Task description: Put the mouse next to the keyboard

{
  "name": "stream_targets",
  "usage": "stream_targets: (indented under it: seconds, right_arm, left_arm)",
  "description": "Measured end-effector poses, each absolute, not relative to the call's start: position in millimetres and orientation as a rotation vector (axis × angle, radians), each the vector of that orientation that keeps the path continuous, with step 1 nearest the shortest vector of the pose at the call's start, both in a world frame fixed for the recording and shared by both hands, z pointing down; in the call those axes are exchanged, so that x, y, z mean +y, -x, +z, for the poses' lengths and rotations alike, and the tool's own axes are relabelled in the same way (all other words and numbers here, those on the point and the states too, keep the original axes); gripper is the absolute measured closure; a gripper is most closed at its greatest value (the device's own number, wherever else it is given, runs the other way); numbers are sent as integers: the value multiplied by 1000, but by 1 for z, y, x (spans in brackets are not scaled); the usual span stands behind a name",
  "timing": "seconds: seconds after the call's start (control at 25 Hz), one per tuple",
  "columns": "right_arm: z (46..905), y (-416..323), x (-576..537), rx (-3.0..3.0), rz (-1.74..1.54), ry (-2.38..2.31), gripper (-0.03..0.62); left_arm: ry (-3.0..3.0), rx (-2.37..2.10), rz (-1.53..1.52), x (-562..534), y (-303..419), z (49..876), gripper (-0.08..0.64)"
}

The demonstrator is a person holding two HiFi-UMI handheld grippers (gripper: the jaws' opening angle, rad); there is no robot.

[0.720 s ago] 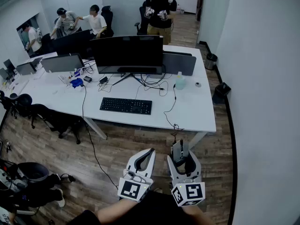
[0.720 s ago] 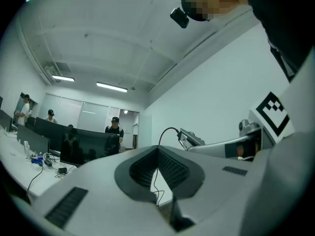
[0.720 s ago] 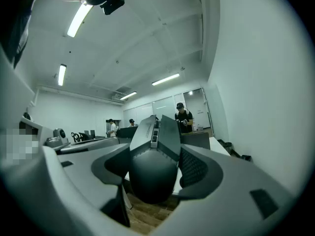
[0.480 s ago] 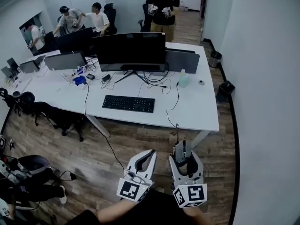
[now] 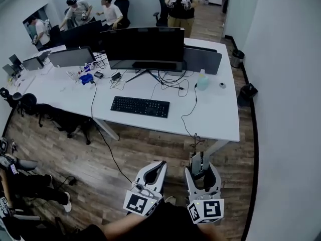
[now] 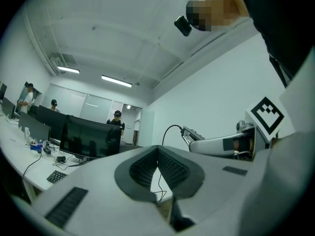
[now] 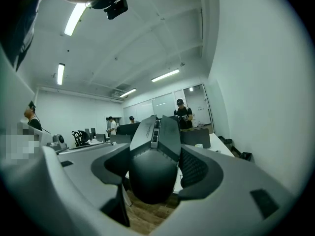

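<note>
The right gripper is clamped on the dark mouse, which juts out between its jaws above the wooden floor, short of the white desk. The black keyboard lies on that desk in front of a wide monitor, well apart from the mouse. Just beside the right one, the left gripper has its jaws together at the tips, with nothing between them

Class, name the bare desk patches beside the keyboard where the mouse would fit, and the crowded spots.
Bare: desk right of the keyboard, up to the black cable; also left of it. Crowded: cable tangle below the monitor.
</note>
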State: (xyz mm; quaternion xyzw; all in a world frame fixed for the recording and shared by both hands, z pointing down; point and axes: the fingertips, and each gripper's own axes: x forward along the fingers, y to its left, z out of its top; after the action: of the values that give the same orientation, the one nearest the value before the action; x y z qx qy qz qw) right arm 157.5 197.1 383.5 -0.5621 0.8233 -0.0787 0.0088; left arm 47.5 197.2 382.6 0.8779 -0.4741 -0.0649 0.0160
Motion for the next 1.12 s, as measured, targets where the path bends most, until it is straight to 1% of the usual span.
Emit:
stream_targets:
  seconds: [0.44, 0.72, 1.12]
  right_arm:
    - [391, -155, 100, 2534, -297, 1930, 284]
    - [388, -136, 16, 2546, -260, 2030, 284]
    - [410, -110, -83, 2510, -334, 2148, 284]
  left_arm:
    - [-2681, -1462, -238, 97, -24, 396, 548]
    - [-2684, -1311, -294, 16, -9, 397, 548]
    - [-2683, -1189, -312, -85, 26, 397, 548]
